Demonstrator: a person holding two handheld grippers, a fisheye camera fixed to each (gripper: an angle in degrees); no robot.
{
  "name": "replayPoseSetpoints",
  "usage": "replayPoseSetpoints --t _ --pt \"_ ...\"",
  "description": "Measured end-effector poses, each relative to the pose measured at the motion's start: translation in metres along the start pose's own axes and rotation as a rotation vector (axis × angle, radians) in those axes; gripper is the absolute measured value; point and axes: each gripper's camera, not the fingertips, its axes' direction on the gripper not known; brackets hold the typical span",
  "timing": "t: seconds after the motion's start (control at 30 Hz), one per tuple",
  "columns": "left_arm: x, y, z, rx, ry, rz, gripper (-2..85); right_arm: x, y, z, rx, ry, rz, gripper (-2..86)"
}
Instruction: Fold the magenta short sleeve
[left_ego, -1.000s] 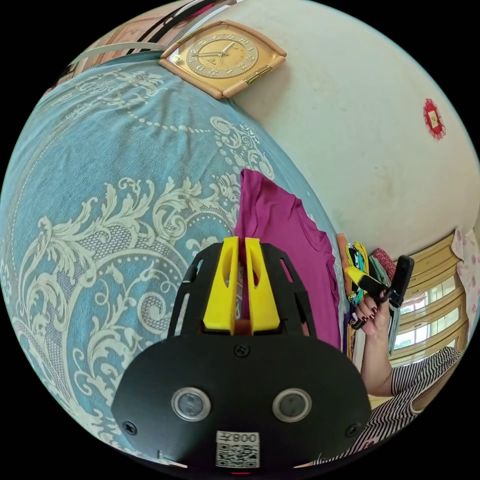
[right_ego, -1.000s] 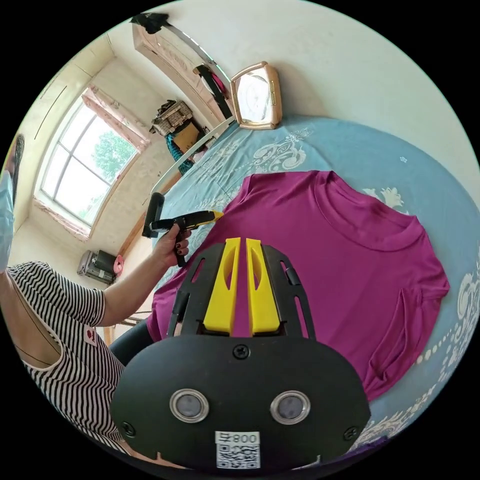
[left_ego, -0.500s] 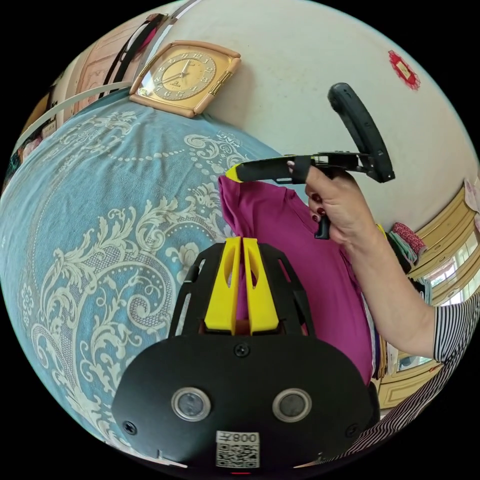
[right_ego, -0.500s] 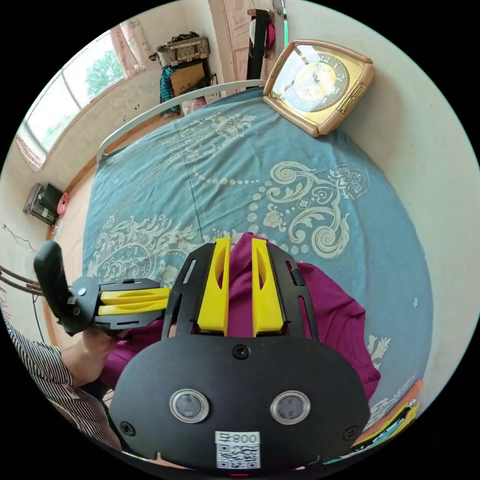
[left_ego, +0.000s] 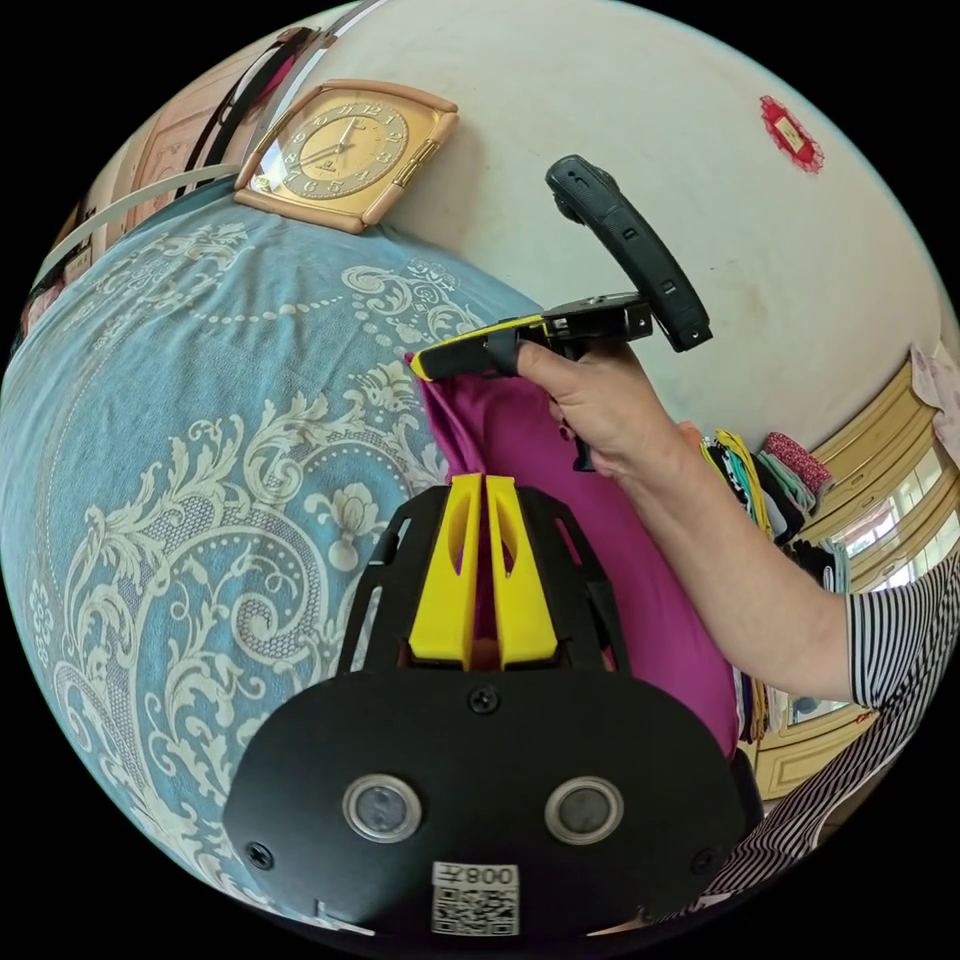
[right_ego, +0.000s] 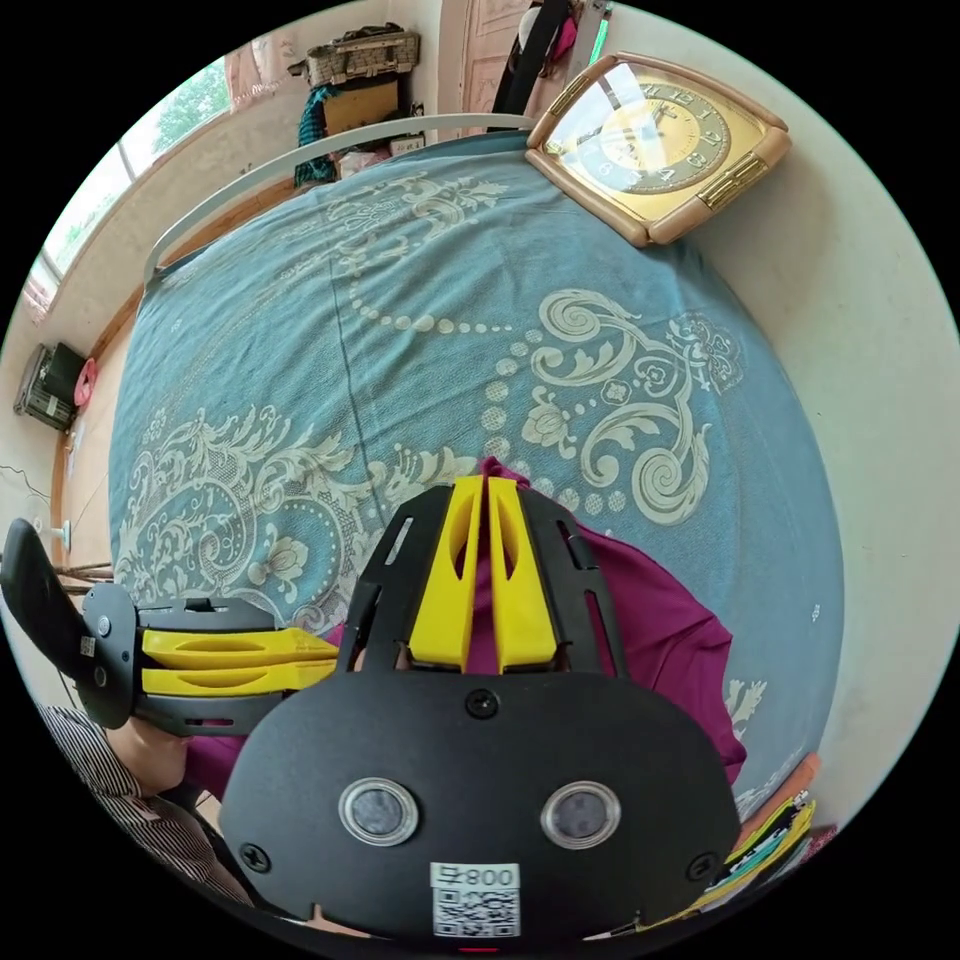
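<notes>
The magenta short sleeve shirt (left_ego: 640, 590) lies on a blue patterned bed cover (left_ego: 200, 400). In the left gripper view my left gripper (left_ego: 478, 482) is shut on the shirt's near edge. A hand holds my right gripper (left_ego: 420, 366) further along the same side, its yellow tips pinching a far corner of the cloth. In the right gripper view my right gripper (right_ego: 487, 484) is shut on a corner of the shirt (right_ego: 650, 620), which pokes out just past the tips. My left gripper (right_ego: 333, 660) comes in from the left, shut on the shirt's edge.
A gold-faced clock (left_ego: 345, 150) leans on the pale wall at the bed's far end. A stack of folded clothes (left_ego: 760, 480) sits by the wall beyond the shirt. The bed cover (right_ego: 400, 300) stretches wide ahead, with a rail (right_ego: 300, 160) at its far side.
My right gripper has swung over to the shirt's far corner and shut its jaws on it; half a second ago they stood open around it. My left gripper keeps its hold.
</notes>
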Motion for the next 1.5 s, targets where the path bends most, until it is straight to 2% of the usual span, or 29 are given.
replayPoseSetpoints --t 0.3,0.5,0.67,0.9,1.0,1.13,1.3,1.5 --pt "0.032 -0.006 -0.006 -0.051 0.037 0.12 0.8 0.074 0.02 -0.026 0.172 -0.37 0.161 0.5" --pt "0.058 -0.01 0.009 -0.166 0.062 0.207 0.8 0.118 0.054 -0.027 0.183 -0.472 0.261 0.6" --pt "0.077 -0.011 0.024 -0.254 0.016 0.259 0.9 0.136 0.066 -0.013 0.155 -0.513 0.328 0.7" --pt "0.09 -0.012 0.037 -0.316 0.058 0.256 1.1 0.151 0.084 -0.013 0.176 -0.45 0.43 0.5" --pt "0.093 -0.013 0.033 -0.295 0.158 0.256 0.9 0.143 0.088 -0.022 0.209 -0.404 0.395 0.2" --pt "0.093 -0.012 0.027 -0.23 0.102 0.206 0.4 0.122 0.08 -0.028 0.222 -0.38 0.276 0.1" --pt "0.102 -0.009 0.043 -0.306 0.067 0.222 0.2 0.104 0.055 0.001 0.107 -0.251 0.195 0.1" --pt "0.111 -0.006 0.04 -0.277 0.032 0.214 0.2 0.102 0.046 0.02 0.113 -0.288 0.172 0.0"
